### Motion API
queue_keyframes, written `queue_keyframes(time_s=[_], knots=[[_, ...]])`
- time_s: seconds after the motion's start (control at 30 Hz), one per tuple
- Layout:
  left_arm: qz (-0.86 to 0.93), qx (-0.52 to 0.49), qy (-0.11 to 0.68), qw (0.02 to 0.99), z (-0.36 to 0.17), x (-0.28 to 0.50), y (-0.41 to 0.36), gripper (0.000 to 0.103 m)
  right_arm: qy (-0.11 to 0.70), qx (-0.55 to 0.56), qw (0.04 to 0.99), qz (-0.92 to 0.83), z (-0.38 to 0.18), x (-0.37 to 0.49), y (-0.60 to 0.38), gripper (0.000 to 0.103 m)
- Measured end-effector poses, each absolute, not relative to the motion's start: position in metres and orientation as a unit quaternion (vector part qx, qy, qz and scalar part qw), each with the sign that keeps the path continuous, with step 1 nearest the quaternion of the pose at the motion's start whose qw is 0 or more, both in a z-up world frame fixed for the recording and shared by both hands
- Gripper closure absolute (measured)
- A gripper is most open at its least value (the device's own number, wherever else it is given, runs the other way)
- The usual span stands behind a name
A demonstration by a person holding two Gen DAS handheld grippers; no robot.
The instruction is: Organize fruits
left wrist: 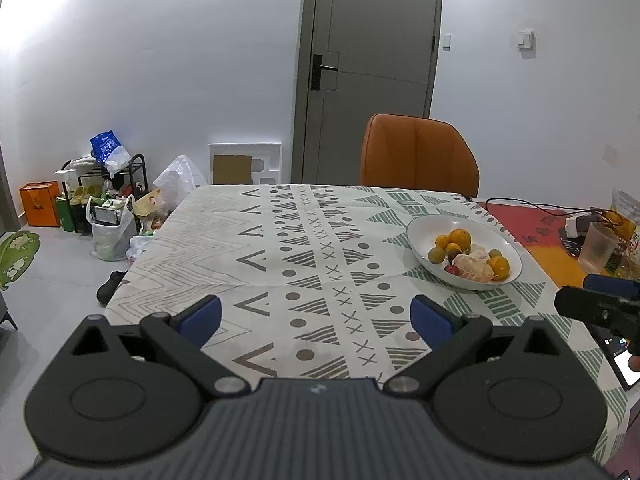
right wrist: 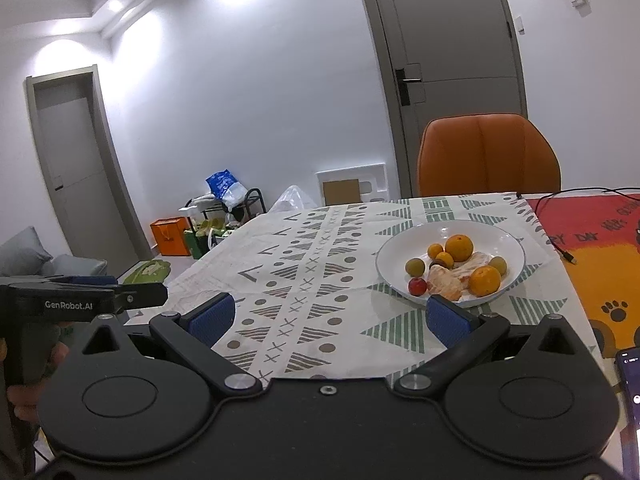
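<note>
A white bowl (left wrist: 424,226) (right wrist: 508,240) stands on the patterned tablecloth and holds several fruits: oranges (left wrist: 459,237) (right wrist: 459,247), a peeled citrus (left wrist: 474,269) (right wrist: 444,280), green-yellow fruits (left wrist: 436,255) (right wrist: 414,267) and a small red fruit (left wrist: 452,269) (right wrist: 417,286). My left gripper (left wrist: 316,316) is open and empty above the cloth, left of and nearer than the bowl. My right gripper (right wrist: 330,318) is open and empty; its right finger (right wrist: 448,320) sits just in front of the bowl.
An orange chair (left wrist: 418,154) (right wrist: 486,154) stands behind the table. A red-orange mat (right wrist: 592,248) with a black cable lies right of the bowl. A plastic cup (left wrist: 598,248) and packets stand at far right. A phone (right wrist: 632,392) lies at the near right.
</note>
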State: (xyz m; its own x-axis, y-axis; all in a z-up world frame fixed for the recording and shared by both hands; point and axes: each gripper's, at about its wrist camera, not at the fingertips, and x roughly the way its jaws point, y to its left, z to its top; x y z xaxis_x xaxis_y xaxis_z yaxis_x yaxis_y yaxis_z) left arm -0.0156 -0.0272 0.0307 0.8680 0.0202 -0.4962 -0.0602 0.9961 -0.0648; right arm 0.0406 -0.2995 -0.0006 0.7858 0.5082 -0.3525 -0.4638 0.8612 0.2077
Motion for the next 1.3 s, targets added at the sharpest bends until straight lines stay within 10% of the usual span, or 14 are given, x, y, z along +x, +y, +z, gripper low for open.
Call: queue_keyframes(time_s=[1.3], knots=[[0.023,-0.043,0.26,0.964,0.03,-0.0153,-0.0253,0.003,0.207,0.057,0.943,0.255,-0.0029,0.0418,-0.2984,0.0]])
